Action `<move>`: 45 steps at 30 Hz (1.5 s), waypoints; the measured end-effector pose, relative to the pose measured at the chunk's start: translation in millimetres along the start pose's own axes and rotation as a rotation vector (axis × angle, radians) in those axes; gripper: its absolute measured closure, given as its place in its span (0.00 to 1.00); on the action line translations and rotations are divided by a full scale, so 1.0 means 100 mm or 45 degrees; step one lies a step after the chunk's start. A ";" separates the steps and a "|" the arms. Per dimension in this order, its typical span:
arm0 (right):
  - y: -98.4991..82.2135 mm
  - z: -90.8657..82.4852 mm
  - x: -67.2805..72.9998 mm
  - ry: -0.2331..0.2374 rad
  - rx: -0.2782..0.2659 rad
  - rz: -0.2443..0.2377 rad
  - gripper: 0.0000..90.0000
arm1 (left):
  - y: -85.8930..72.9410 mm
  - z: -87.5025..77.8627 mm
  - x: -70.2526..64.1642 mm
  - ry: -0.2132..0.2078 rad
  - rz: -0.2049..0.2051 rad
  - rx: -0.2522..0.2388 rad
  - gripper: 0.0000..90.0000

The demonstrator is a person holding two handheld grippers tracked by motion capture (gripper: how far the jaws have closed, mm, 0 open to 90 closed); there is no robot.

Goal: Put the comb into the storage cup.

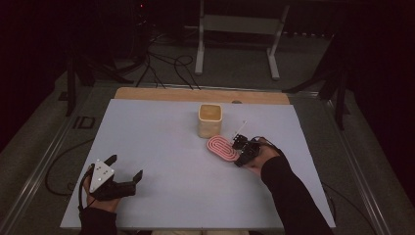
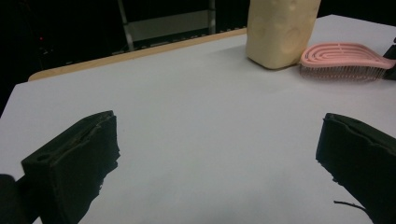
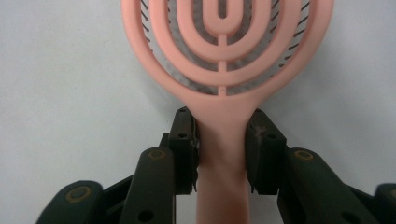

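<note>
A pink vented hairbrush (image 1: 221,148) lies bristles down on the white table (image 1: 166,147), just in front of a cream square cup (image 1: 210,120). My right gripper (image 1: 243,152) is at the brush's handle end. In the right gripper view both pads (image 3: 187,144) press the sides of the pink handle (image 3: 222,154), so the right gripper (image 3: 222,144) is shut on it. My left gripper (image 1: 125,169) rests at the near left of the table, jaws spread wide with bare table between them. The left gripper view shows the cup (image 2: 282,30) and the brush (image 2: 343,58) far off at the upper right.
A wooden strip (image 1: 200,94) borders the table's far edge. Beyond it stand a white metal frame (image 1: 240,34) and loose cables (image 1: 166,68) on the floor. A thin white stick (image 1: 240,128) lies right of the cup.
</note>
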State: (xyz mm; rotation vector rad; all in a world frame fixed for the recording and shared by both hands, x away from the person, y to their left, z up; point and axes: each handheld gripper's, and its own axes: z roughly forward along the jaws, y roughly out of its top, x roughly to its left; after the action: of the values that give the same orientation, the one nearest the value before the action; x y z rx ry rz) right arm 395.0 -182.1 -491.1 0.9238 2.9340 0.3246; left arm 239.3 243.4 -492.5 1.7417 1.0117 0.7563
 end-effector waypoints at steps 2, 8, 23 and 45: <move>0.00 0.00 0.00 -0.002 0.005 0.002 0.75 | 0.00 0.00 0.00 0.000 0.004 0.004 0.00; 0.01 0.00 0.04 -0.033 0.013 -0.013 0.76 | 0.00 0.00 0.00 0.002 0.009 0.009 0.00; -0.12 -0.03 0.07 -0.002 -0.089 0.057 0.78 | 0.00 0.01 -0.01 0.012 0.025 0.022 0.00; -0.42 -0.35 0.24 -0.018 -0.484 0.119 0.78 | -0.01 0.01 -0.02 0.014 0.027 0.032 0.00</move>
State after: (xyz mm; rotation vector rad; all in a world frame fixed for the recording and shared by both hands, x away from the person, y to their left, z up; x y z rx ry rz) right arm 348.0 -208.2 -465.3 0.9954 2.6780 0.8394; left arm 239.3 240.9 -493.7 1.7743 1.0158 0.7702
